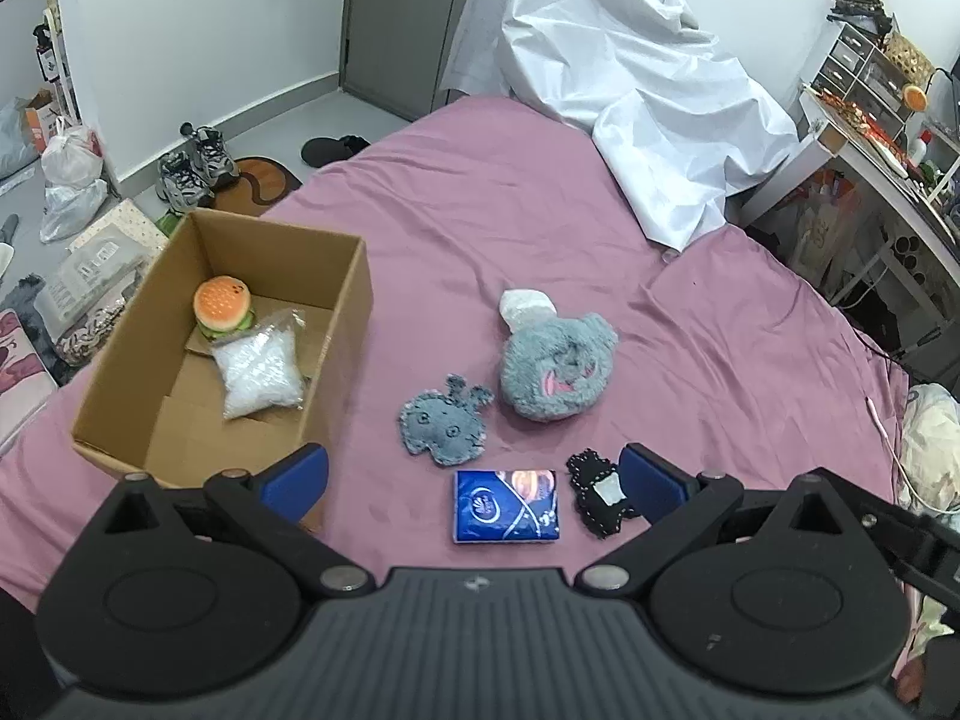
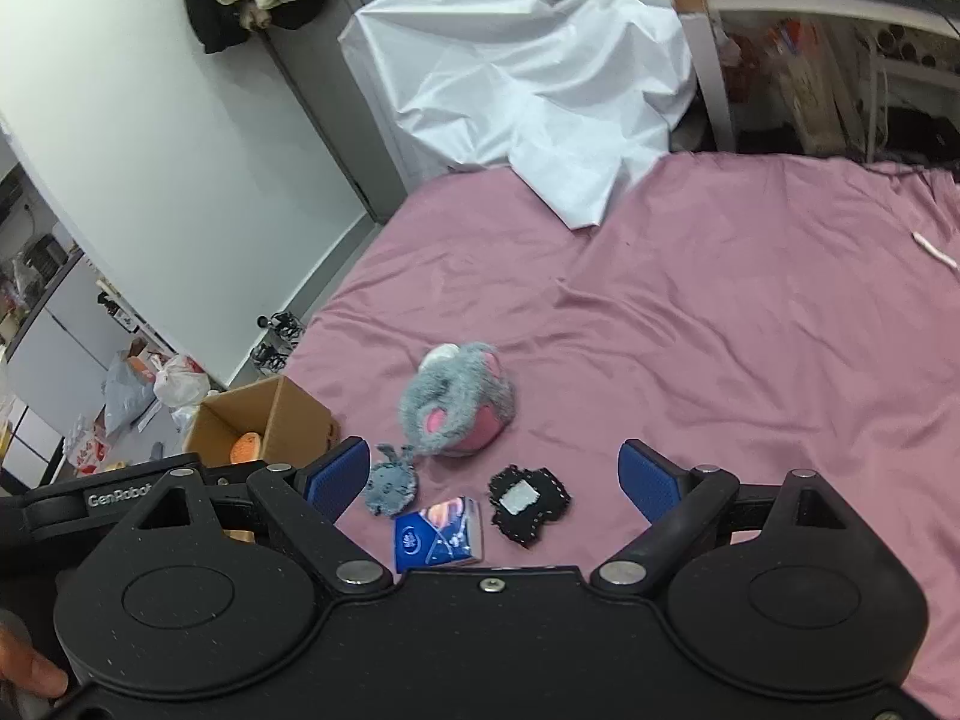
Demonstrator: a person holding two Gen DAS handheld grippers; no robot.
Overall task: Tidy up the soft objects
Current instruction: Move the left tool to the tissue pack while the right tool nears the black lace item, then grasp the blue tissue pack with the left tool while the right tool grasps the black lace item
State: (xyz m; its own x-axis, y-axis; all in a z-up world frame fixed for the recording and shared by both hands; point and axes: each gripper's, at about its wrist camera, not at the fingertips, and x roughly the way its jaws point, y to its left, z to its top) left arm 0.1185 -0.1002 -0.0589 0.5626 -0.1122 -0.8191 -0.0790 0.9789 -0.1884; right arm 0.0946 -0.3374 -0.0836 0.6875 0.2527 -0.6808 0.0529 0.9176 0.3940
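A bed (image 1: 540,192) under a pink sheet is filling a cluttered bedroom, with a crumpled white cover (image 1: 630,96) heaped at its far end, and the cardboard box (image 1: 336,324) sitting near the bed's left edge is serving as the landmark here. Inside the box a burger toy (image 1: 222,306) and a clear bag of white filling (image 1: 259,373) are already lying together. Just right of the box a flat grey felt creature (image 1: 443,423) is lying, with the fluffy grey plush (image 1: 558,366) farther right and slightly beyond it; nearer the viewer than the felt piece, a blue tissue pack (image 1: 507,505) and a black felt patch (image 1: 600,489) are resting side by side, the patch the farthest of all from the box. The left gripper (image 1: 474,480) is hanging spread wide above the tissue pack, gripping nothing, and the right gripper (image 2: 495,480) is likewise spread and empty over the same cluster. All these things are probably handling light and yielding: the plush should squash, so pinching across its thick middle looks safest, while the thin felt pieces are lying flush on the sheet and likely need taking by an edge. Open sheet is stretching right of the cluster, giving free room, but the box's near wall is standing close to the left gripper's left finger (image 1: 297,477), and beyond the box the bed is dropping to the floor.
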